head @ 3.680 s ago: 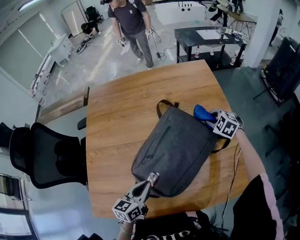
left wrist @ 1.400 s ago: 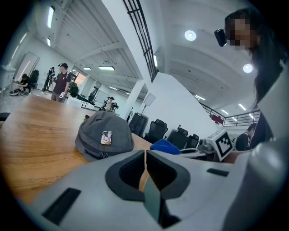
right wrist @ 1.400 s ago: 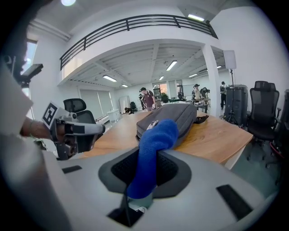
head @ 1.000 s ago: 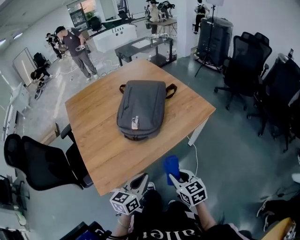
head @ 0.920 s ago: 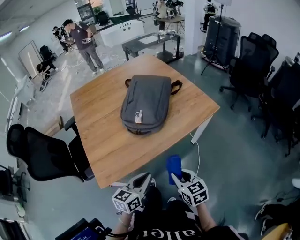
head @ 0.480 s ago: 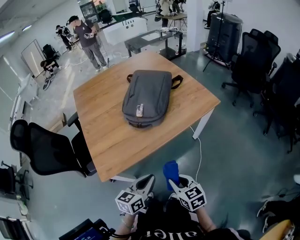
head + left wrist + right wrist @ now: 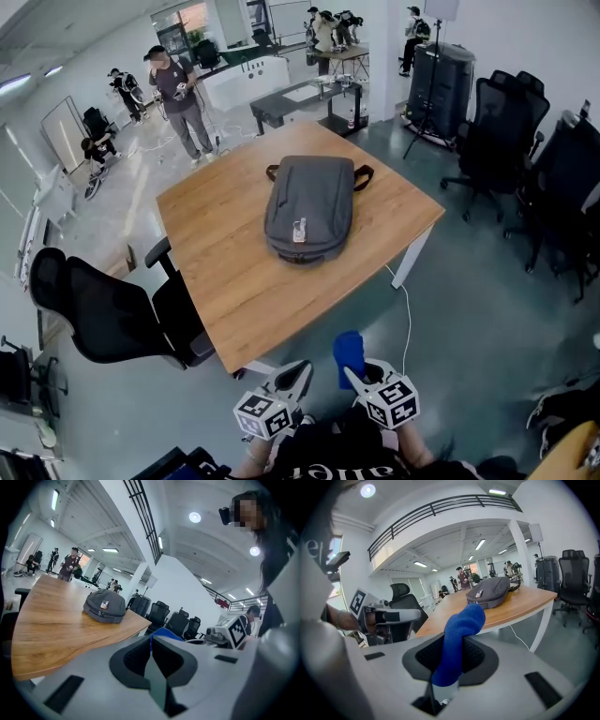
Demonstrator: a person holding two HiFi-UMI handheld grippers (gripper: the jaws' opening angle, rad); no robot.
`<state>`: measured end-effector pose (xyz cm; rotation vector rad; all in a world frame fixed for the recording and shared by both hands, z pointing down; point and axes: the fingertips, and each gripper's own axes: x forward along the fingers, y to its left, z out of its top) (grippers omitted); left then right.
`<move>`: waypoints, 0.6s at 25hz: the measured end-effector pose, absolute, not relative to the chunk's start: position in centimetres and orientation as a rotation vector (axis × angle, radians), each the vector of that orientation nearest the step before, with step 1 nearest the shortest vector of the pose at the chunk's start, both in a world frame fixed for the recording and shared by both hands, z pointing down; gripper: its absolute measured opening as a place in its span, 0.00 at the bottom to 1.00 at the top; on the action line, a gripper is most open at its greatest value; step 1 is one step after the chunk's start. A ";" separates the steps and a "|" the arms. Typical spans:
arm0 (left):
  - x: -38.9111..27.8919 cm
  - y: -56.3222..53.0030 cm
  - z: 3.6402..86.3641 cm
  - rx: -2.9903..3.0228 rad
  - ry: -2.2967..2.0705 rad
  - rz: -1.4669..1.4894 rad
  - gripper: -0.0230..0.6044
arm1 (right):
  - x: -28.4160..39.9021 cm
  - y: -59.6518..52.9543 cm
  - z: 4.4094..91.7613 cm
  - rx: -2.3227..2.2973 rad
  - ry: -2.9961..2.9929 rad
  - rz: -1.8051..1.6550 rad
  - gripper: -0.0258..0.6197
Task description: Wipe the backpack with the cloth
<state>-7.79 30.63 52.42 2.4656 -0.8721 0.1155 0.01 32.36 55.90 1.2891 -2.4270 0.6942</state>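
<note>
Closest in, the left gripper has its jaws pressed together on nothing, and the right gripper pinches a blue cloth. Well beyond them, the grey backpack lies flat on the wooden table. Its long axis runs away from the person, strap end farthest, and its small white tag is too small to read.

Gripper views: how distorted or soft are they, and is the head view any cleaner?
Left gripper view: strong fisheye, dark rounded corners, the table bowed at its edge, the backpack small yet sharp. Right gripper view: same dark corners, balcony railing curved, ceiling lamps glaring, the blue cloth crisp. Head view: evenly lit, soft shadows, milder bending, no motion blur.
</note>
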 end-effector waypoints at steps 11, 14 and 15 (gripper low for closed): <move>-16.2 35.2 53.1 2.480 -0.827 0.151 0.04 | -9.6 37.5 56.6 1.321 -2.454 0.788 0.17; -17.6 35.4 53.2 2.486 -0.832 0.143 0.04 | -10.7 37.6 56.4 1.336 -2.459 0.770 0.17; -18.0 35.4 53.2 2.490 -0.833 0.141 0.04 | -11.0 37.6 56.4 1.340 -2.459 0.764 0.17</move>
